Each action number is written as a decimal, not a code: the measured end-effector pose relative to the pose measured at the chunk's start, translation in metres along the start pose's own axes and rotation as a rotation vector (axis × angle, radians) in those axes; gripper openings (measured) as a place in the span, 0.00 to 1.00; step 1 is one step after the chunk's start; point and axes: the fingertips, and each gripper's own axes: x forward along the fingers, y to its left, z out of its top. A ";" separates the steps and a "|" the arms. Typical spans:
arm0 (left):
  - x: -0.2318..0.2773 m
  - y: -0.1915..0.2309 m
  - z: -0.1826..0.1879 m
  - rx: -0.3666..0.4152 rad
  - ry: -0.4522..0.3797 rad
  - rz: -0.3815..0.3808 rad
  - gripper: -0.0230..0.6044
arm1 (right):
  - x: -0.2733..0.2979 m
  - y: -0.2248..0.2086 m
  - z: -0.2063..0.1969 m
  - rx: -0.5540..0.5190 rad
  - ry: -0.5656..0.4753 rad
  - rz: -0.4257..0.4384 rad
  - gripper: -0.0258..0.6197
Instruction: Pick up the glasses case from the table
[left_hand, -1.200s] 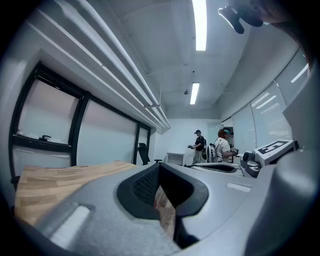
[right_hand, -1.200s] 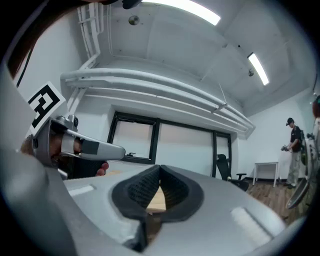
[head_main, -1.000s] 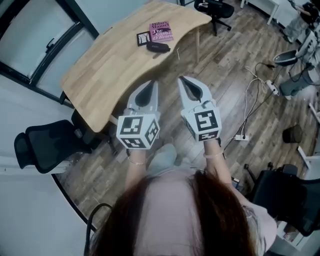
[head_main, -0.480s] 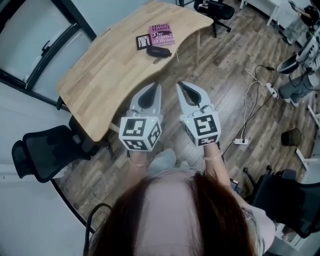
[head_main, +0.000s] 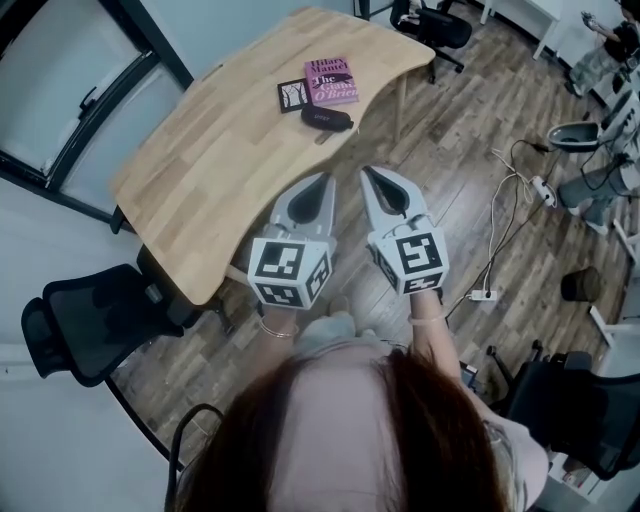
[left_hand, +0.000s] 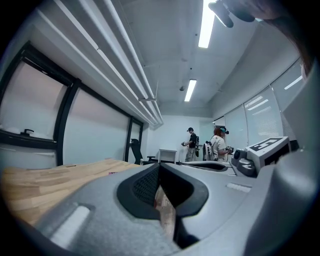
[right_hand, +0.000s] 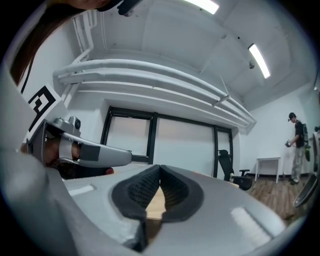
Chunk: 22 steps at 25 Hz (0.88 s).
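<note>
The dark oval glasses case (head_main: 327, 118) lies on the light wooden table (head_main: 225, 145), near its far right edge. A pink book (head_main: 331, 81) and a small black card (head_main: 291, 95) lie just beyond it. My left gripper (head_main: 325, 180) and right gripper (head_main: 368, 172) are held side by side in the air, over the floor in front of the table and short of the case. Both point level toward the table. In the left gripper view my left gripper (left_hand: 159, 165) has its jaw tips together with nothing between them. My right gripper (right_hand: 159, 167) is likewise shut and empty.
A black office chair (head_main: 90, 310) stands by the table's near left end, another (head_main: 430, 22) beyond its far end, a third (head_main: 580, 400) at the lower right. Cables and a power strip (head_main: 483, 295) lie on the wooden floor to the right. People (left_hand: 192, 144) stand far across the room.
The table, case and book have come nearer in the head view. Both grippers have moved forward together toward the table, still shut.
</note>
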 end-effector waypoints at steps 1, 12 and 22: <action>0.002 0.004 -0.001 0.002 0.004 -0.006 0.05 | 0.005 -0.001 0.000 0.001 -0.001 -0.007 0.04; 0.027 0.046 -0.002 -0.001 0.007 -0.059 0.05 | 0.054 -0.003 -0.003 0.034 0.021 -0.048 0.04; 0.045 0.066 -0.002 -0.013 0.007 -0.086 0.05 | 0.082 -0.003 0.005 0.081 -0.007 -0.036 0.04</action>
